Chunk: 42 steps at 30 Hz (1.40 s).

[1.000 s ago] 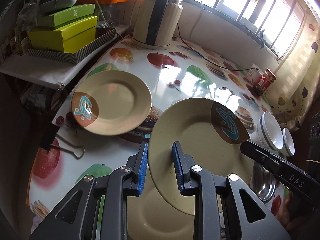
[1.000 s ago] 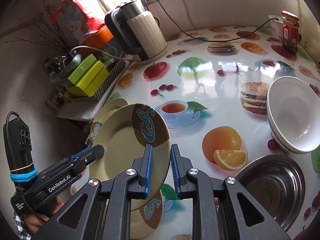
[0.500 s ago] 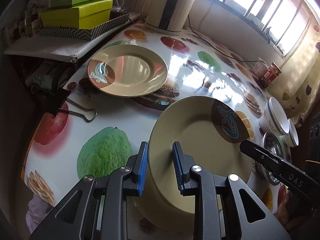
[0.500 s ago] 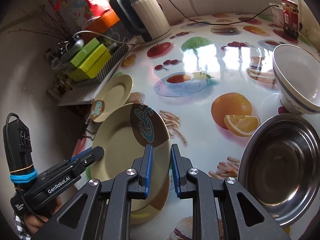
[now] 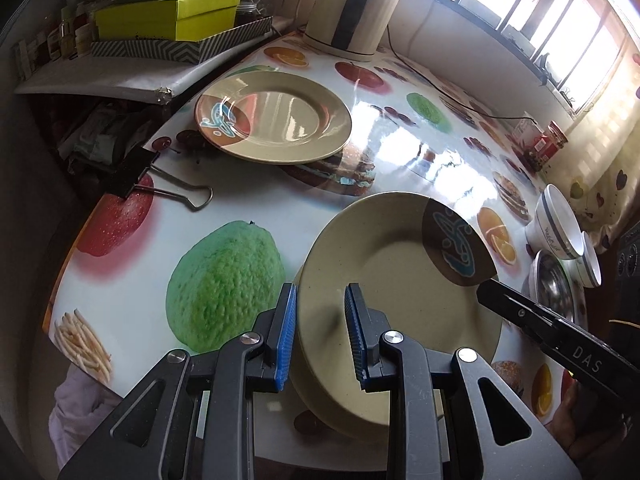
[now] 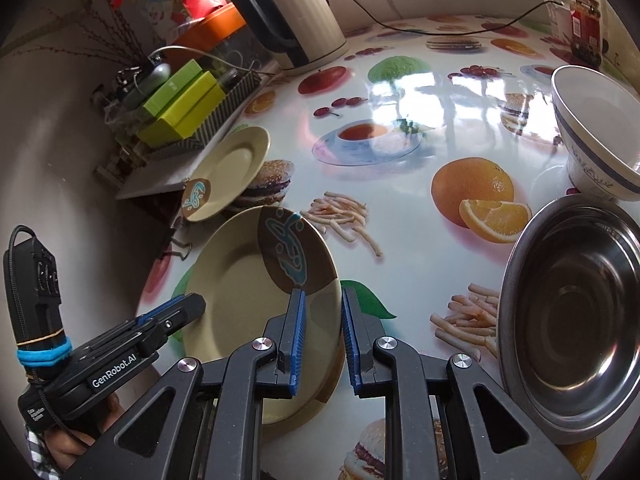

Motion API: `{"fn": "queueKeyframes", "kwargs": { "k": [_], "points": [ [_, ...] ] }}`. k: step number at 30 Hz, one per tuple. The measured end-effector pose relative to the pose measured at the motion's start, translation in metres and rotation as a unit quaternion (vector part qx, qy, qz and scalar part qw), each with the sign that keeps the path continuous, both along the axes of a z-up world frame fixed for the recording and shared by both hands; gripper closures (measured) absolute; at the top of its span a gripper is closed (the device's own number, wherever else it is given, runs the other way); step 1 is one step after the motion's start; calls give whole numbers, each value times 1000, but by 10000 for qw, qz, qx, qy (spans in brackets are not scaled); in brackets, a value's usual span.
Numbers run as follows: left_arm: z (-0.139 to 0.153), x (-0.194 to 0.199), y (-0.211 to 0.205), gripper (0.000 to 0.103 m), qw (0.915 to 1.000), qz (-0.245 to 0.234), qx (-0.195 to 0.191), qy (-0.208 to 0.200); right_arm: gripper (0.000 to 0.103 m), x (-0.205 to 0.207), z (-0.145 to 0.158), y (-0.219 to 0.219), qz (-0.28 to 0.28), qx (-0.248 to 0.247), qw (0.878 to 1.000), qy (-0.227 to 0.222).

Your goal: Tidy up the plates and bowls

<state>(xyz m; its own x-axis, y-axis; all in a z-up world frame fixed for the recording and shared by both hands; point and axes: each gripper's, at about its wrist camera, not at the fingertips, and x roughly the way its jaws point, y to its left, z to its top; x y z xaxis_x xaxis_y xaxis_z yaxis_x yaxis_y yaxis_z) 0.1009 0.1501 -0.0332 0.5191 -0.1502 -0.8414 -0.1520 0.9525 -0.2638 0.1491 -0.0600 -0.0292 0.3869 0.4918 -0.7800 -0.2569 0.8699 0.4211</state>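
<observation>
Plates are only partly gathered: one beige plate (image 5: pixel 400 292) hangs tilted over the table (image 5: pixel 280 216), held by both tongs at once, while a second plate (image 5: pixel 274 116) of the same pattern lies flat in the upper left of the left view, well apart. The left gripper (image 5: pixel 320 332) is clamped on the held plate's near rim at the bottom centre of its frame, and the right gripper (image 6: pixel 322 336) is clamped on the opposite rim, low in its own frame, close to the brown patch. Another beige rim shows just under the held plate, so it looks as if a stack is being built here, though how many lie below cannot be told. The carried plate is matte speckled beige with a raised rim and a brown segment bearing a blue squiggle; it looks rigid and light. Bowls wait at the right of the right view: a white bowl (image 6: pixel 596 148) with blue bands and, below it, a steel bowl (image 6: pixel 572 312); the left view shows a second white bowl (image 5: pixel 590 258) nested behind the first. By my judgement, the far plate and the bowls remain to be sorted.
</observation>
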Motion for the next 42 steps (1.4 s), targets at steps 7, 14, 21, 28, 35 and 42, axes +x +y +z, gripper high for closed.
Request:
{"fn": "queueKeyframes", "kwargs": {
  "k": [7, 14, 21, 28, 35, 42],
  "points": [
    [5, -5, -1, 77, 9999, -62, -6, -117, 85, -2, -3, 1, 36, -7, 10000, -2],
    [3, -6, -5, 77, 9999, -79, 21, -109, 85, -5, -4, 2, 66, -25, 10000, -10],
    [5, -8, 5, 77, 9998, 116, 30, -160, 85, -8, -7, 1, 57, -31, 10000, 32],
    [1, -10, 18, 77, 9994, 305, -76, -173, 85, -10, -9, -1, 67, -32, 10000, 52],
    [-3, -13, 27, 77, 9986, 338, -351, -192, 83, -15, -8, 2, 130, -168, 9998, -15],
    [-8, -16, 32, 77, 9978, 401, -502, -148, 83, -19, -6, 8, 283, -453, 9985, -124]
  ]
}}
